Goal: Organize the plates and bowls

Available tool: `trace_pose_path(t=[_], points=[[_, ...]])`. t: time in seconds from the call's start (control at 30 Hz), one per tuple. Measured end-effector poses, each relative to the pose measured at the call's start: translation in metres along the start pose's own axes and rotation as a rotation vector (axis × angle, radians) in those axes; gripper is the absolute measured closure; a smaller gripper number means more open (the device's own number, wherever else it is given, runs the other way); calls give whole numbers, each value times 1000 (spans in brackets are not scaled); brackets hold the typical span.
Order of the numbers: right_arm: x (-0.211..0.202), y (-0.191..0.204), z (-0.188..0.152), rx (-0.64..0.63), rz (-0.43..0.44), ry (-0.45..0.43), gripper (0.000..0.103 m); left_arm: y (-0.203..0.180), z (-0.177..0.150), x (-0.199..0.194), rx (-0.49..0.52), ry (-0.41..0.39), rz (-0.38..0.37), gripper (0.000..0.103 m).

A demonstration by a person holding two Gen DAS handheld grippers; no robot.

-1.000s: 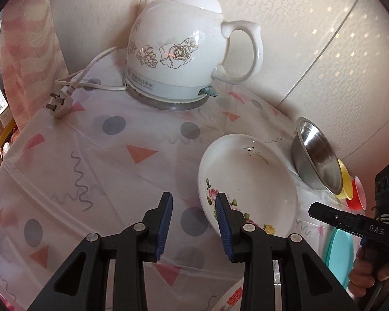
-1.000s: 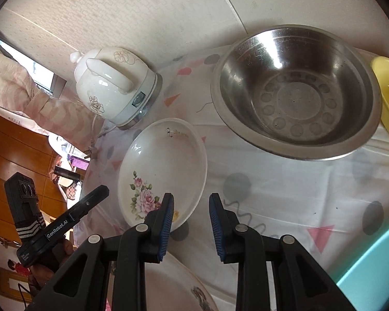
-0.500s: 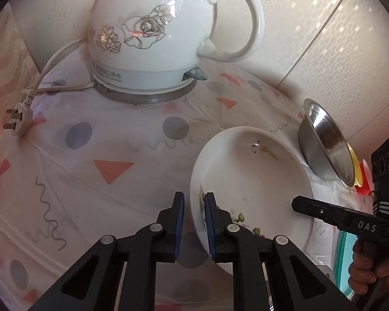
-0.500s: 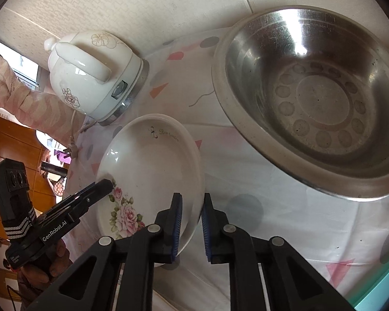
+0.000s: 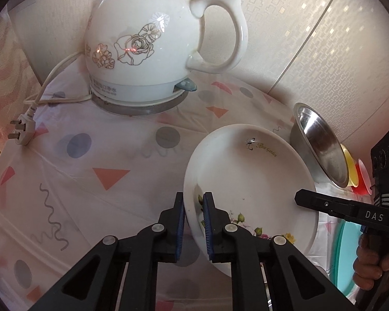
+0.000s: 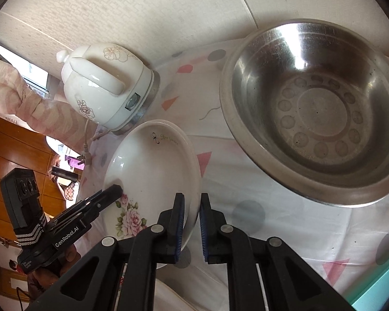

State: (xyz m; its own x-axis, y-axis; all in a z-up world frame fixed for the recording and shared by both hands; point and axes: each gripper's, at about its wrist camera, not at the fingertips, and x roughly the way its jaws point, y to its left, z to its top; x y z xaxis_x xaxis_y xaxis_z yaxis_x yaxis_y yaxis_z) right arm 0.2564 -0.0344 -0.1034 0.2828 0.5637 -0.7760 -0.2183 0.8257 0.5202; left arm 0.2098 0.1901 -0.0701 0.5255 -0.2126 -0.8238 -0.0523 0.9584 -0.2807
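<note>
A white deep plate with pink roses [image 5: 251, 181] sits tilted above the patterned tablecloth. My left gripper [image 5: 194, 223] is shut on its left rim. My right gripper [image 6: 192, 223] is shut on its opposite rim, and the plate also shows in the right wrist view [image 6: 153, 176]. A steel bowl [image 6: 319, 114] stands just right of the plate; it also shows in the left wrist view [image 5: 321, 147]. Yellow [image 5: 350, 165] and red [image 5: 363, 178] bowls lie behind it.
A white ceramic kettle [image 5: 155, 49] on its base stands at the back near the wall, its cord and plug [image 5: 20, 129] trailing left. A teal tray edge [image 6: 381, 285] lies at the front right. Another white plate's rim [image 6: 173, 295] shows under my right gripper.
Both grippers moved forward onto the plate's rims and closed from open to shut on it. The plate now sits higher and tilted.
</note>
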Motion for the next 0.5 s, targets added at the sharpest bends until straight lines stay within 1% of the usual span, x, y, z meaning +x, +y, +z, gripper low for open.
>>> trace_pose_path(t=[0.17, 0.23, 0.37, 0.5], points=[[-21, 4, -5, -12, 14, -31, 92, -12, -2, -18, 3, -25, -14, 90], [-30, 4, -10, -16, 17, -45, 92, -20, -6, -26, 23, -38, -14, 90], [-50, 0, -22, -15, 20, -68, 92, -34, -14, -41, 43, -51, -39, 90], [-74, -7, -40, -24, 10, -92, 92, -58, -25, -57, 87, -77, -59, 90]])
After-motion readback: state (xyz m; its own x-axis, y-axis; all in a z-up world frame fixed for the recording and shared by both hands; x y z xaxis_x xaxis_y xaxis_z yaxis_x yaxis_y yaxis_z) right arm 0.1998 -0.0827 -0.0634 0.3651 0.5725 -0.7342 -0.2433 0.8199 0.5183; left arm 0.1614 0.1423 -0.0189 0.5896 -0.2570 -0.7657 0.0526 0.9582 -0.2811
